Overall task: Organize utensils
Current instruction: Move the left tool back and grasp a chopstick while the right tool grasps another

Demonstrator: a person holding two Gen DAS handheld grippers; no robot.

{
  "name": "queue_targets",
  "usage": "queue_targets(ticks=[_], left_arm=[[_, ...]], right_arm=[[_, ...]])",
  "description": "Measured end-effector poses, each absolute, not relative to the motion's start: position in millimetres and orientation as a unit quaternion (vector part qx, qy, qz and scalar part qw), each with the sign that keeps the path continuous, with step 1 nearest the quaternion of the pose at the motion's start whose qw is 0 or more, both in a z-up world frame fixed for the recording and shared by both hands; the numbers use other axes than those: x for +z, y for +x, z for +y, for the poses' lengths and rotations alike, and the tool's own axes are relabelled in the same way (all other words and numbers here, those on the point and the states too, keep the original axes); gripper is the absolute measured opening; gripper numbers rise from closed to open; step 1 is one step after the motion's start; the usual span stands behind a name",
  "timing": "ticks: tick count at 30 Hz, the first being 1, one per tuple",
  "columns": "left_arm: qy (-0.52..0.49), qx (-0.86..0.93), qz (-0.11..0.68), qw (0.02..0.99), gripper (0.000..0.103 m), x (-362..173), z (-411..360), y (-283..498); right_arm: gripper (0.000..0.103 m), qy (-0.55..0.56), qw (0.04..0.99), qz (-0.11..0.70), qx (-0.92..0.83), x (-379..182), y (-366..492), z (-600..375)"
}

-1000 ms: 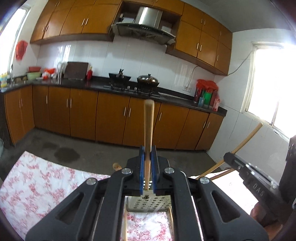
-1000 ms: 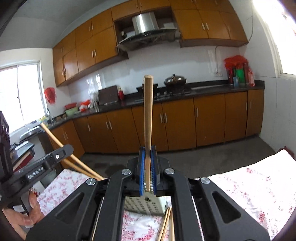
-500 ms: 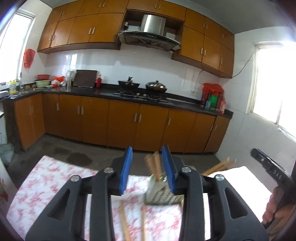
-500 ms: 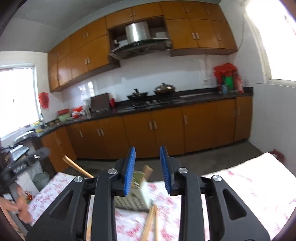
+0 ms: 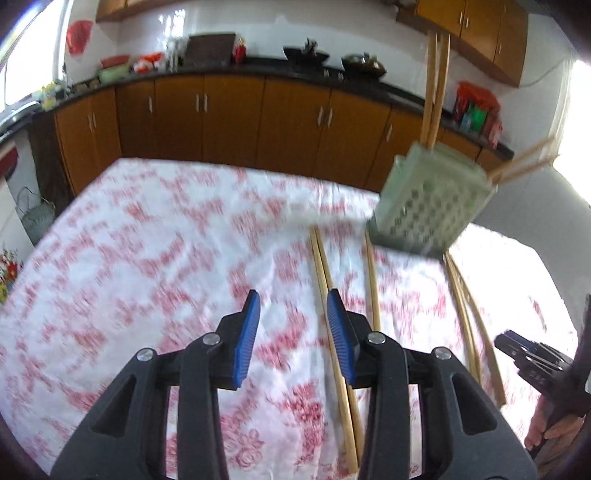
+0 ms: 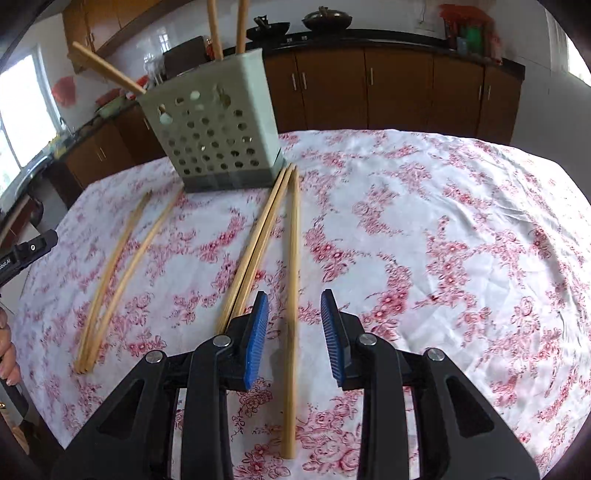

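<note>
A pale perforated utensil holder (image 6: 214, 136) stands on the floral tablecloth (image 6: 443, 240) with several wooden chopsticks (image 6: 225, 26) upright in it. My right gripper (image 6: 293, 325) is open, low over the cloth. A single loose chopstick (image 6: 293, 258) lies on the table in line with the gap between its jaws, and the pads do not press it. A chopstick pair (image 6: 258, 251) lies just to its left, another pair (image 6: 114, 273) further left. My left gripper (image 5: 293, 325) is open and empty, with a chopstick pair (image 5: 332, 314) beside its right finger. The holder (image 5: 432, 199) shows blurred at right.
Brown kitchen cabinets (image 5: 229, 118) and a dark counter line the far wall behind the table. The other gripper (image 5: 532, 358) and a hand show at the right edge of the left wrist view. More loose chopsticks (image 5: 469, 314) lie at the right there.
Both grippers were shut on upright chopsticks over the holder. They opened, left the sticks in the holder, and dropped and tilted down towards the chopsticks on the table.
</note>
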State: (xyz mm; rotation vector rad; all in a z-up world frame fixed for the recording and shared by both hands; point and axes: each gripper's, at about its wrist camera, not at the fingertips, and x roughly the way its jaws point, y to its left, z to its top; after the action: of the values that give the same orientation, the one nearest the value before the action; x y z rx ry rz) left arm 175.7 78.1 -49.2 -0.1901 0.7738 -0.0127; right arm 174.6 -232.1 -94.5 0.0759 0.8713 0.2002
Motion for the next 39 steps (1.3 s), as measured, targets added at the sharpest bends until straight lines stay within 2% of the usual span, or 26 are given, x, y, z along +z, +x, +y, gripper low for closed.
queue_targets(ticks=[1, 4, 9, 12, 22, 25, 31, 39], left_arm=[[-0.092, -0.010, 0.384, 0.919, 0.038, -55.8, 76.0, 176.8], [-0.087, -0.021, 0.398, 0.913, 0.034, -68.1, 68.5, 179.9], [-0.073, -0.037, 0.425, 0.902, 0.019, -86.0, 50.3, 190.6], [-0.056, -0.039, 0.438, 0.897, 0.016, -96.6, 42.6, 190.9], [-0.023, -0.041, 0.434, 0.899, 0.016, -104.5, 28.4, 187.7], [-0.019, -0.030, 0.432, 0.901, 0.010, -104.2, 30.2, 193.0], [-0.063, 0.009, 0.436, 0.898, 0.009, -102.5, 63.8, 224.8], [-0.058, 0.003, 0.429, 0.901, 0.010, -102.5, 69.3, 223.8]], right_arm=[[0.031, 0.031, 0.899, 0.427, 0.091, -100.4, 175.7, -228.1], [0.008, 0.022, 0.905, 0.421, 0.063, -103.7, 176.9, -231.3], [0.008, 0.058, 0.904, 0.423, 0.031, -104.7, 177.4, -259.0], [0.008, 0.051, 0.905, 0.422, 0.032, -103.4, 176.3, -260.9], [0.008, 0.039, 0.906, 0.419, 0.046, -103.7, 178.3, -255.1], [0.009, 0.024, 0.908, 0.415, 0.053, -104.2, 175.2, -248.6], [0.008, 0.038, 0.911, 0.411, 0.030, -104.7, 189.6, -258.3], [0.009, 0.045, 0.910, 0.411, 0.024, -105.6, 193.4, -262.6]])
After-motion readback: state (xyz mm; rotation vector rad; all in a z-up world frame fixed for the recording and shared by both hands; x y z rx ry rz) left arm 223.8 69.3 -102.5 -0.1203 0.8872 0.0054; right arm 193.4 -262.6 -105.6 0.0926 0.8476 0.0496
